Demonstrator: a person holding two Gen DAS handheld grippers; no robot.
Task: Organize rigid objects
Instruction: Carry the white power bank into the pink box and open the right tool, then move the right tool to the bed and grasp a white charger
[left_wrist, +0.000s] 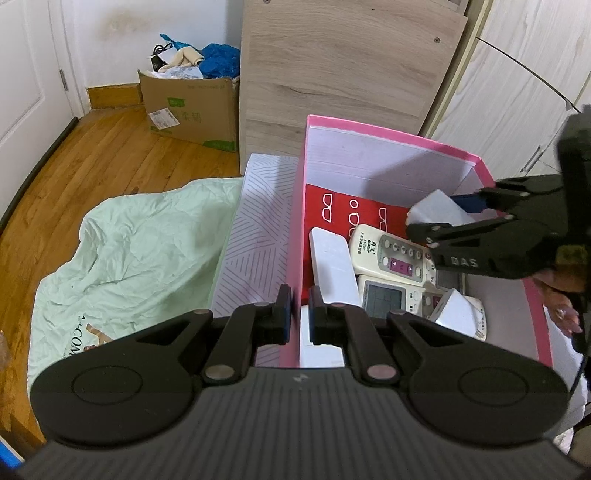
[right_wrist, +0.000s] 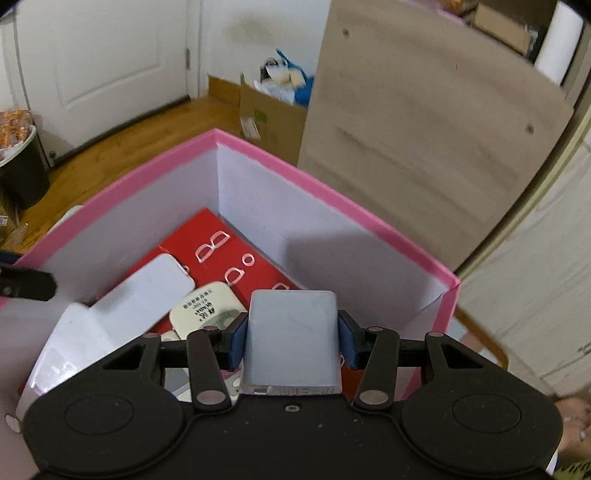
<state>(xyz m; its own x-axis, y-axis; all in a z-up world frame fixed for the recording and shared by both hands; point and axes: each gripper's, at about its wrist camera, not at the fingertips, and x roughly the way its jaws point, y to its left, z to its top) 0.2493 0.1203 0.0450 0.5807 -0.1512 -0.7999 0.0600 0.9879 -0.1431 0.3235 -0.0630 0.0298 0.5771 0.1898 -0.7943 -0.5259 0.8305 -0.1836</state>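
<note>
the pink box (right_wrist: 258, 151) is open above; its far-right corner is bare, remotes (left_wrist: 391, 251) crowd the near floor, a wooden board (left_wrist: 332, 74) rises behind.

Right gripper (right_wrist: 293, 341) over the pink box (right_wrist: 369, 221), clamped on a grey slab (right_wrist: 291, 339).

Blue pads (right_wrist: 238, 343) press both long sides of the slab, a flat rounded-corner block lying along the fingers. Below, inside the white-lined box: a red carton (right_wrist: 207, 236) printed with glasses, a white remote (right_wrist: 144, 291), and a cream remote (right_wrist: 207, 306). The other gripper's black tip (right_wrist: 27, 286) shows at the left edge. View slightly blurred.
</note>
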